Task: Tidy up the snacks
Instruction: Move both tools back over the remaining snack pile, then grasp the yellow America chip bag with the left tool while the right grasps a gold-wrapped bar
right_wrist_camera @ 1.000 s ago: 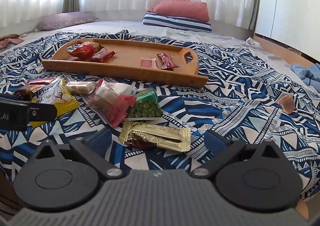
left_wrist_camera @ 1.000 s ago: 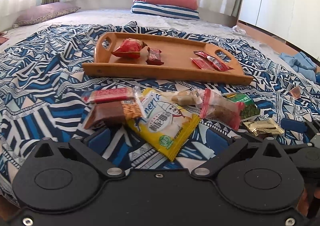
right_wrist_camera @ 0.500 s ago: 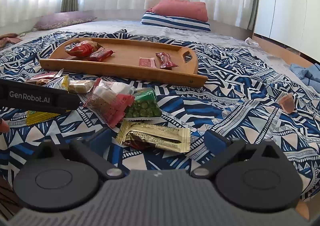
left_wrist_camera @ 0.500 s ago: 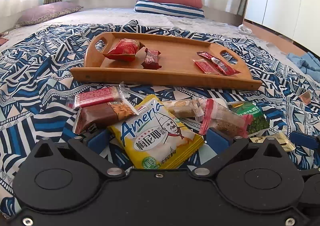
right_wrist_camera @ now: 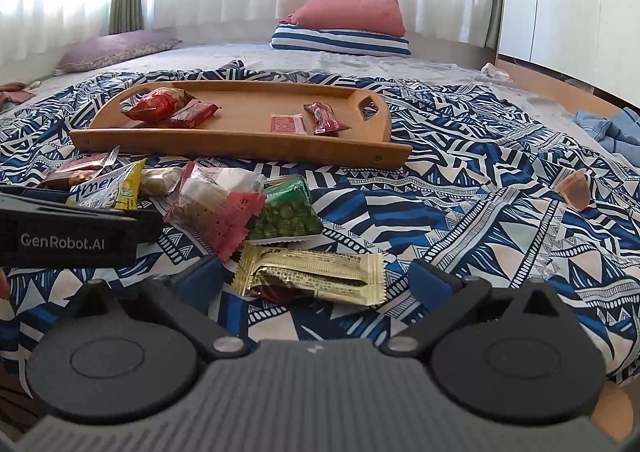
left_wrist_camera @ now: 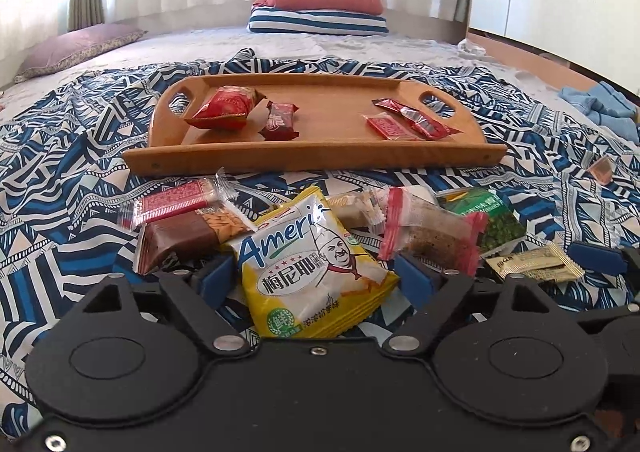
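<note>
A wooden tray [left_wrist_camera: 320, 162] lies on the patterned bedspread and holds several red snack packets [left_wrist_camera: 224, 108]. In front of it lies a heap of loose snacks. My left gripper [left_wrist_camera: 316, 276] is open, its blue pads on either side of a yellow snack bag [left_wrist_camera: 316, 264]. My right gripper [right_wrist_camera: 316, 280] is open around a gold snack bar [right_wrist_camera: 312, 278] lying on the bedspread. A green pea packet [right_wrist_camera: 286, 212] and a pink-edged packet [right_wrist_camera: 214, 208] lie just beyond it. The tray also shows in the right wrist view [right_wrist_camera: 240, 148].
A brown nut bar [left_wrist_camera: 188, 236] and a red-patterned bar [left_wrist_camera: 176, 200] lie left of the yellow bag. The left gripper's body [right_wrist_camera: 68, 236] crosses the right wrist view at left. A small jelly cup [right_wrist_camera: 576, 190] lies at right. Pillows [left_wrist_camera: 320, 8] sit at the bed's far end.
My left gripper has moved forward and to the left, so the yellow bag now lies between its pads. The right gripper has barely moved.
</note>
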Action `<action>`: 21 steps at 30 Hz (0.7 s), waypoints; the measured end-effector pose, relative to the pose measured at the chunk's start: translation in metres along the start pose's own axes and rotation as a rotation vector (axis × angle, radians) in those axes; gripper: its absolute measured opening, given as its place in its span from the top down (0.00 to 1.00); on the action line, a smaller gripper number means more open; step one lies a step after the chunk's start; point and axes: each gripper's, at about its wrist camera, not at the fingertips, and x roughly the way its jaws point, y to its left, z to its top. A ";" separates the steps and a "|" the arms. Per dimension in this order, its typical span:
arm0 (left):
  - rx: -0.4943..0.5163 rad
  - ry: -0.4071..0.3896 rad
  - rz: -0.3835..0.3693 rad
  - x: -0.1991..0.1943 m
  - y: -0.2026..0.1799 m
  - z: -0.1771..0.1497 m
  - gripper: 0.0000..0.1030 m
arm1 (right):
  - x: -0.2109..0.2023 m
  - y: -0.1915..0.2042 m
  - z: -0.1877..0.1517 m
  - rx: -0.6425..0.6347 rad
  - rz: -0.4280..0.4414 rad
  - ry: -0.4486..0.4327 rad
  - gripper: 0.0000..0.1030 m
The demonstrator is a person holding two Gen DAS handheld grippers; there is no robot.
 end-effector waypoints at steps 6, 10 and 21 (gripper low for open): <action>0.009 -0.001 -0.016 -0.007 -0.002 -0.001 0.23 | -0.003 0.001 0.000 0.006 0.022 -0.008 0.11; 0.029 -0.005 -0.015 -0.011 -0.004 -0.002 0.24 | -0.006 0.007 -0.001 -0.022 0.025 -0.023 0.23; 0.026 0.012 -0.012 -0.015 -0.003 0.003 0.43 | -0.014 0.011 0.000 -0.030 0.049 -0.043 0.41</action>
